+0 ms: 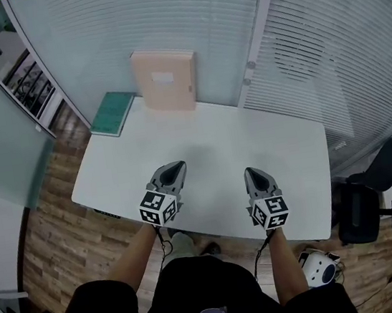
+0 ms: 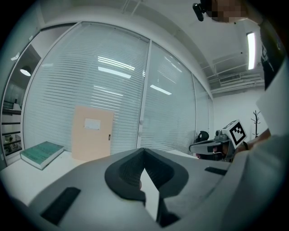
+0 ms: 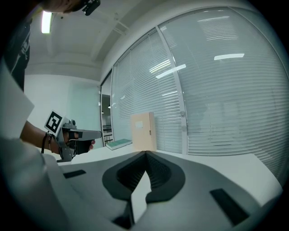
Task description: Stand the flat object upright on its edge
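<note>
Beige box file (image 1: pixel 165 79) stands upright, closed — green book (image 1: pixel 112 113) flat beside.

Office, glass walls with blinds (image 1: pixel 339 45), white table (image 1: pixel 201 144), black office chair (image 1: pixel 359 212)

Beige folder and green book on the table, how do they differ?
The beige folder stands upright on its edge; the green book lies flat. The folder is beige with a pale label; the book is plain green. Both sit at the far edge of the white table.
</note>
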`<state>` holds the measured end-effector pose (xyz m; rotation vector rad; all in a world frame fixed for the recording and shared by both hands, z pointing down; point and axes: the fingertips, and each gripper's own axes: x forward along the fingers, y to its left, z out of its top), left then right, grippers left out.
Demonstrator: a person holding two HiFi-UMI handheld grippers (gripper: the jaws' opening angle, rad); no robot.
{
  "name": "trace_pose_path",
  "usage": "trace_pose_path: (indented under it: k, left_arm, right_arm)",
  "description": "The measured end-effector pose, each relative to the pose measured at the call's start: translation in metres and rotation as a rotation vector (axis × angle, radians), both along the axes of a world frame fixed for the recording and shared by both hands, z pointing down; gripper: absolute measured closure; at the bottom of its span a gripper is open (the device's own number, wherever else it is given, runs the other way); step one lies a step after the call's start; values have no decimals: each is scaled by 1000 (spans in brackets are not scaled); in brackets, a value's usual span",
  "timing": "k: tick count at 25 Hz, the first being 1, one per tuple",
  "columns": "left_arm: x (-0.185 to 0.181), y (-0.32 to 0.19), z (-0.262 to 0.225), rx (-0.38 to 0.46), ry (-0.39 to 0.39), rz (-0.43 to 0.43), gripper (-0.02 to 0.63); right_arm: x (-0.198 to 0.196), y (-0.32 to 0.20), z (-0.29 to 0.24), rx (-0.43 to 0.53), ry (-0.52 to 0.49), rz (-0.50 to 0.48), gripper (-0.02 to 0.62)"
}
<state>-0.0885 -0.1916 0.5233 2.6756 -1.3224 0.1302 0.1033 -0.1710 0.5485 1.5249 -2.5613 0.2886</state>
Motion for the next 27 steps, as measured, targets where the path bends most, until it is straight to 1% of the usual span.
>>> trace_pose_path:
  k: [15, 27]
  left_arm:
    - [10, 5, 5, -12, -8, 10, 586]
    - [7, 0, 12, -29, -12, 4, 586]
  right_arm:
    - [2, 2, 1, -4, 1, -12, 574]
    - [2, -5, 3, -9, -2, -5, 574]
